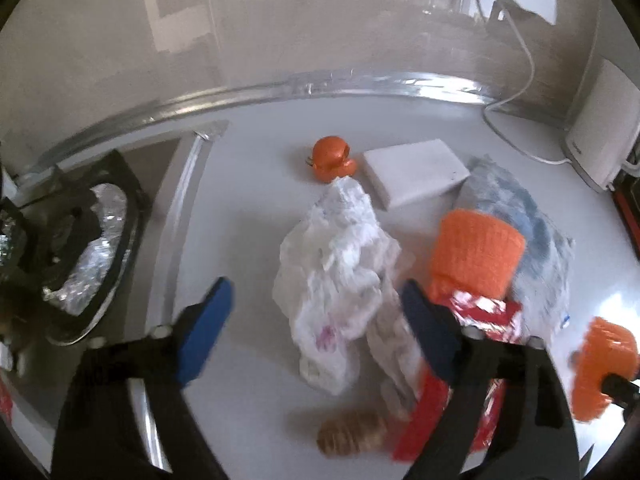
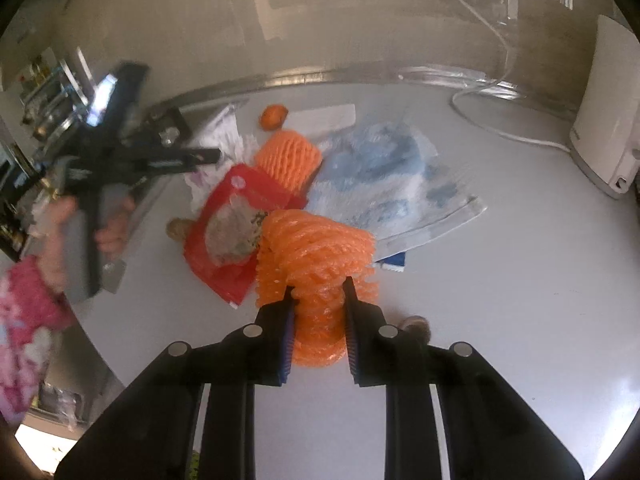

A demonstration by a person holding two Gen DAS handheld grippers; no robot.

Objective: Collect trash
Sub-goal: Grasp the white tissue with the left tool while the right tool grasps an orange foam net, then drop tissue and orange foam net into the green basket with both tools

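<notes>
The right gripper point(image 2: 318, 304) has its jaws clamped on an orange foam net point(image 2: 316, 256) lying on the bench point(image 2: 500, 320), touching a red packet point(image 2: 236, 216). Left of that packet, the left gripper point(image 1: 316, 312) hangs with jaws apart over a crumpled white bag point(image 1: 336, 272), seemingly not pressing it.

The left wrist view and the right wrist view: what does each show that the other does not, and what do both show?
Only the left wrist view shows the stove burner lined with foil and the open left gripper above the white plastic bag.

Only the right wrist view shows the right gripper shut on an orange foam net, and the person's hand on the other gripper.

Both show the red wrapper, the blue bag and the white box.
</notes>
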